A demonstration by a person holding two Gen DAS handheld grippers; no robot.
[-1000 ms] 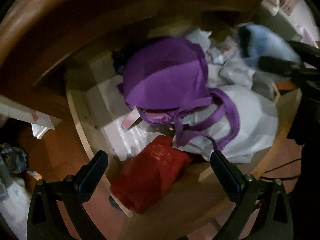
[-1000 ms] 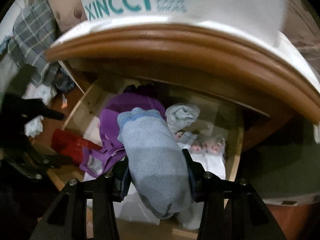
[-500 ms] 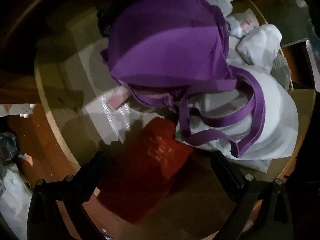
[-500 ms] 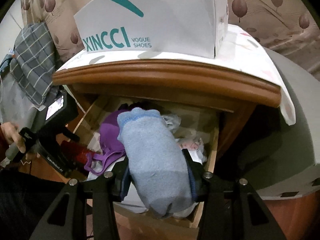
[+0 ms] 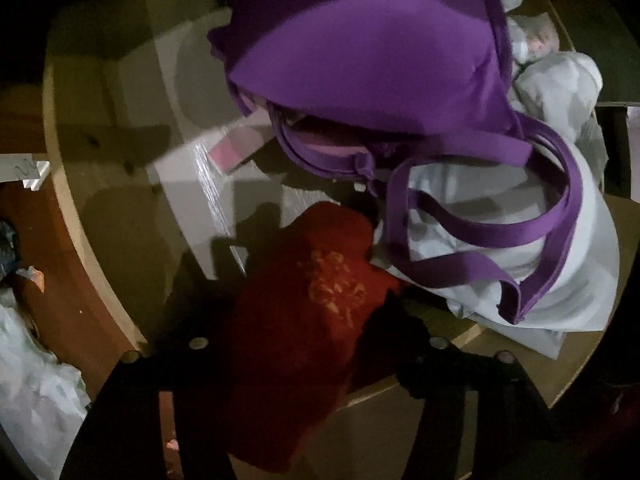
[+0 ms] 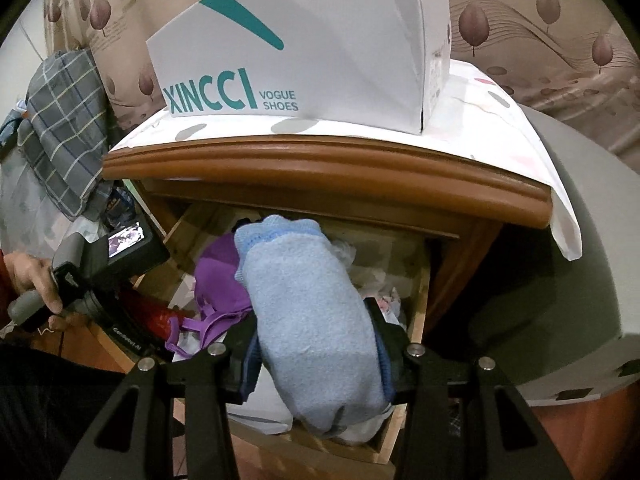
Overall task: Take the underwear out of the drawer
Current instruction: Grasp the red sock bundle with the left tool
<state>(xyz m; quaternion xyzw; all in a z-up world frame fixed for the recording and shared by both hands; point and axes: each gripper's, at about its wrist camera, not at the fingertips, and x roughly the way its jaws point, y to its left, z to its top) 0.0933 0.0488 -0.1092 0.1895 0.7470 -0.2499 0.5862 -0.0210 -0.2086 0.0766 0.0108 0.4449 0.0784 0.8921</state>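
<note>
Cabinet top [image 6: 320, 172] overhanging drawer [image 6: 420, 304]

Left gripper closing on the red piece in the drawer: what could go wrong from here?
1. The left gripper has its jaws closing around the red garment, which hangs over the drawer edge; a shallow pinch may slip.
2. The purple bra has straps looping right beside the red garment; they could snag and drag out too.
3. The right gripper holds the blue garment just above the drawer; if dropped, it likely lands back inside.
</note>
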